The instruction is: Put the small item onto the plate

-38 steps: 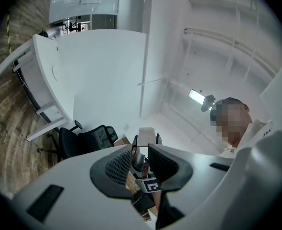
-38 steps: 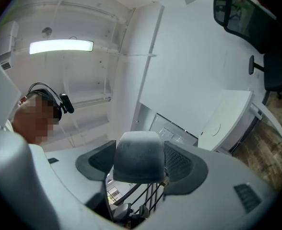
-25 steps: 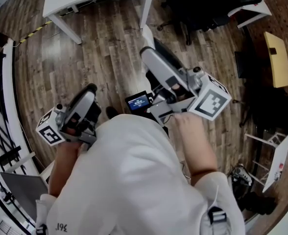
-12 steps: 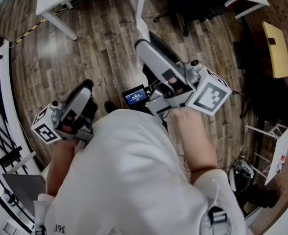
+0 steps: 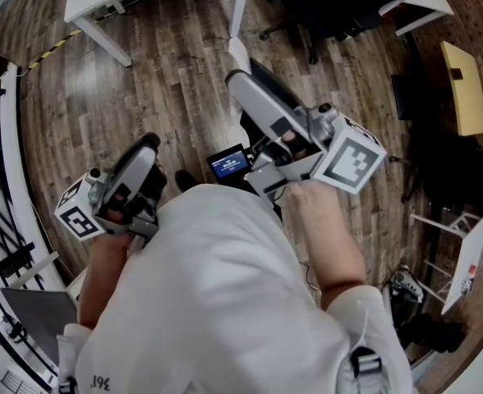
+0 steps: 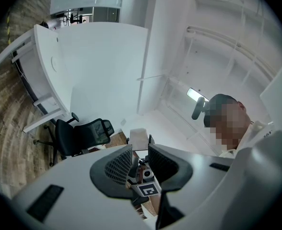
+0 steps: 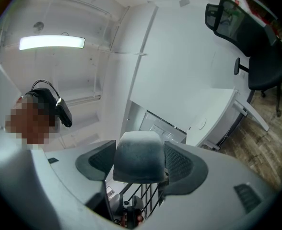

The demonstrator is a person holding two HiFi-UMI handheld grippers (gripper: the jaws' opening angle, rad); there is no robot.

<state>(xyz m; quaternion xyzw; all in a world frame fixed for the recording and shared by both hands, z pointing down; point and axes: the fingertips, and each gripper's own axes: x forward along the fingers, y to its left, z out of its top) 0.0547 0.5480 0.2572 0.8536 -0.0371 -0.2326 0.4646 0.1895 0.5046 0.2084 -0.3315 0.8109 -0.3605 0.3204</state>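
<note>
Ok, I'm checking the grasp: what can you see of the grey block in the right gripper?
The block is plain matte grey, squarish with rounded corners, its face slightly mottled. It stands upright in the right gripper, filling the gap between its jaws, with a dark ribbed pad against each side. Nothing else appears to touch it.

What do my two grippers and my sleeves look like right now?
The left gripper and right gripper both have pale grey bodies, long rounded fingers, dark mesh pads, and a white cube with black square markers. A small lit screen sits beside the right one. You wear a white short-sleeved top.
</note>
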